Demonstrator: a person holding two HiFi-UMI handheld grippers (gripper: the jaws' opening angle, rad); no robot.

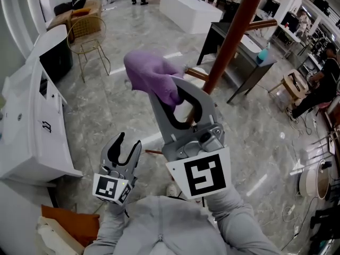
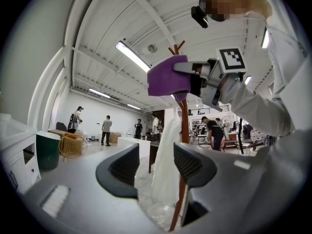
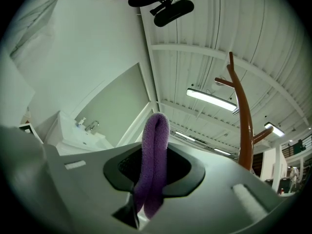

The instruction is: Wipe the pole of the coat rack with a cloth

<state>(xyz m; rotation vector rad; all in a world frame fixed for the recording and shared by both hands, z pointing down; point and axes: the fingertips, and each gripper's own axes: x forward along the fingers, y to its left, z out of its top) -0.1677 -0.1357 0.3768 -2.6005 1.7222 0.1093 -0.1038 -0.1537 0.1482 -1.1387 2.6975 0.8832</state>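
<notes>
The pole [image 1: 234, 36] of the coat rack is seen standing ahead of the person, and no contact between it and the cloth [image 1: 151, 76] can be made out. The wiping is therefore judged not yet under way, with the whole length of the pole left to be done, as far as can be told. The purple cloth is clamped, folded, in the right tongs [image 1: 172, 97] and is held raised near the pole, to its left. The left tongs [image 1: 129, 141] are held apart and empty, lower down, with the pole's lower part seen beyond them.
</notes>
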